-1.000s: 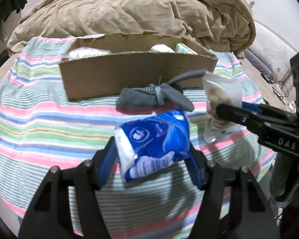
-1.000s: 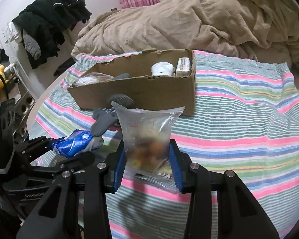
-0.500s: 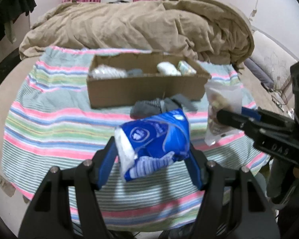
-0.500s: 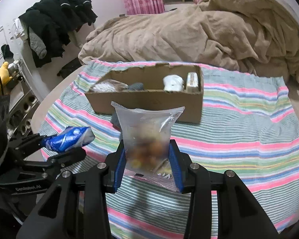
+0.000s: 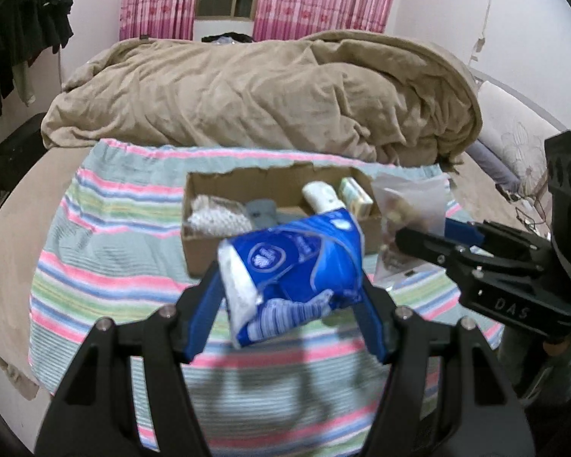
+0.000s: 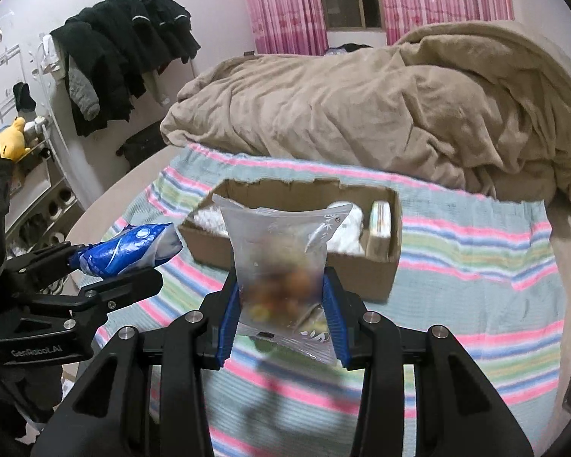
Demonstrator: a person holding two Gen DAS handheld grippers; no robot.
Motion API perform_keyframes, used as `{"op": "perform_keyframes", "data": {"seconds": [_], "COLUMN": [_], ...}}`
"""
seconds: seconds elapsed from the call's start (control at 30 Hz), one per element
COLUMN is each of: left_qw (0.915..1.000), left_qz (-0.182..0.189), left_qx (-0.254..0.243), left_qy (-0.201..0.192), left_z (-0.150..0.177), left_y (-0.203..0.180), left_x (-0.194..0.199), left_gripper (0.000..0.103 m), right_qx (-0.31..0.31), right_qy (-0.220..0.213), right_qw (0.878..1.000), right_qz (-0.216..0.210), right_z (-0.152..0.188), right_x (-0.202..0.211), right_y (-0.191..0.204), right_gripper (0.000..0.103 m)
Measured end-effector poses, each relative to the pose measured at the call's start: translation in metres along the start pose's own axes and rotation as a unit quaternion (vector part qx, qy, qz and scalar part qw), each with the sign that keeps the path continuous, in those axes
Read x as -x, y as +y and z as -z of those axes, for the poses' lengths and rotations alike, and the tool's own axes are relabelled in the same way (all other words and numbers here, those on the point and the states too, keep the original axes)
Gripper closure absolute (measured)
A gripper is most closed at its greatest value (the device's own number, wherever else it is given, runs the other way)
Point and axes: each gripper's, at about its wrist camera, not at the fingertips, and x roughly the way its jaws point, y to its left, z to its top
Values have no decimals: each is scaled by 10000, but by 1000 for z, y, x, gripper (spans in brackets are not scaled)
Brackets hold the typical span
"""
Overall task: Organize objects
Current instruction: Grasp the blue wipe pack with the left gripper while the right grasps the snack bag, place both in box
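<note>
The left gripper [image 5: 291, 285] gripped a blue tissue pack [image 5: 293, 270]; the right gripper [image 6: 281, 304] pinched a clear snack bag [image 6: 281, 255]. Best lowered singly into the cardboard box [image 6: 361, 270], avoiding collision.

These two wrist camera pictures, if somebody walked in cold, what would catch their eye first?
Most likely the bright blue tissue pack clamped in the left gripper, held up over the striped blanket. Next, the clear snack bag pinched upright in the right gripper. Behind both sits an open cardboard box already holding a few items, with a big rumpled tan duvet piled beyond it.
</note>
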Motion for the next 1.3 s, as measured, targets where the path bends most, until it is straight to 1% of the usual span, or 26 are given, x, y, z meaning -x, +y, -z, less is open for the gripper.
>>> {"op": "perform_keyframes", "data": {"seconds": [0.17, 0.37, 0.57, 0.77, 1.03, 1.3], "left_qw": [10000, 9999, 9999, 9999, 9999, 9987], "left_qz": [-15, -26, -3, -18, 55, 37], "left_qx": [45, 40, -3, -13, -30, -123], "left_qy": [-62, -104, -119, -122, 141, 492], "left_z": [-14, -29, -45, -59, -65, -58], "left_y": [9, 19, 24, 34, 48, 52], "left_x": [-6, -23, -42, -66, -110, -148], "left_gripper": [38, 38, 38, 37, 37, 37], "right_qx": [109, 115, 37, -21, -87, -250], "right_qy": [-63, -85, -55, 15, 199, 517], "right_qw": [9999, 9999, 10000, 10000, 9998, 9983], "right_qz": [33, 67, 42, 38, 42, 53], "right_z": [-15, -30, -46, -53, -56, -48], "right_x": [-6, -24, -50, -76, -111, -148], "right_y": [-1, -6, -11, -18, -28, -39], "right_gripper": [60, 60, 60, 60, 60, 60]}}
